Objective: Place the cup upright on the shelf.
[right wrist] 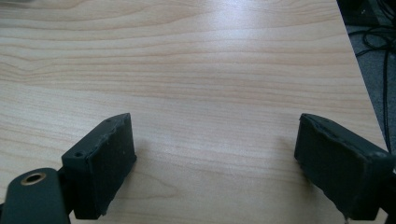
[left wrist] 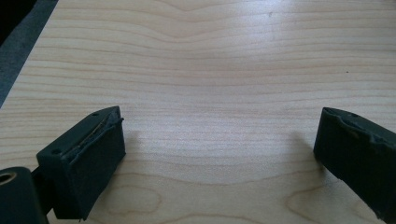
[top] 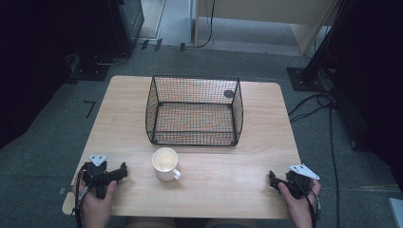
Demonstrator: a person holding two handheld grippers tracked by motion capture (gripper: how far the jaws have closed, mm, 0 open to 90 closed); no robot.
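Your left gripper (top: 124,169) rests at the near left of the desk (top: 247,185) and your right gripper (top: 272,178) at the near right; on both, the fingers (left wrist: 88,158) stand wide apart with only bare wood between them. The white mug (top: 166,164) sits upright between the two grippers, closer to the left one, just in front of the black wire basket (top: 194,110), its handle (top: 177,175) turned toward you and to the right.

If the mug is meant for the basket, the likely trouble is the grip: the glazed wall is smooth and round, so a pinch across the rim could let it twist or slide out as you lift. The near wall of the basket stands just behind it, so a low carry could knock the mug's base on the wire and tip it. Reaching in from the left, you come at the side away from the handle, and a nudge could push the mug off rather than seat it.

You cannot tell whether the mug holds anything; its inside looks pale but blurred. A dark round patch on the basket's far wall is too small to identify. Both gripper views show wood grain with the mug out of frame, so they won't help you line up yet
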